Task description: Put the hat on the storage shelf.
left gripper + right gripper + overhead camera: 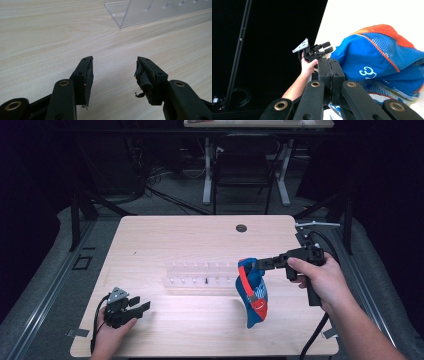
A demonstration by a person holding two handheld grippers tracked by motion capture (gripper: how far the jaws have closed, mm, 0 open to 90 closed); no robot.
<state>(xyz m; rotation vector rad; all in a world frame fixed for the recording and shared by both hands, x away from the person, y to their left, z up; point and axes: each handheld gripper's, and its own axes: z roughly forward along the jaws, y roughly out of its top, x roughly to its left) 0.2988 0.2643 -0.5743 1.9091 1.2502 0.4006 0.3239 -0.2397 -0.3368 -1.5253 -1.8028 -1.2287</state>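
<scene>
A blue cap with an orange brim and mesh panels (pixel 254 292) hangs above the table's right half, off the wood. My right gripper (pixel 252 265) is shut on its top edge, reaching in from the right. In the right gripper view the jaws (pixel 331 67) are pressed together on the cap's fabric (pixel 372 57). My left gripper (pixel 140 305) rests low over the table's front left, open and holding nothing. Bare wood shows between its jaws (pixel 113 72).
A clear acrylic rack with pegs (pixel 200 275) stands mid-table, just left of the cap; its corner (pixel 150 12) lies ahead of the left gripper. The wooden table (pixel 175 235) has a cable hole (pixel 241 228) at the back. A chair (pixel 242 170) stands beyond the table.
</scene>
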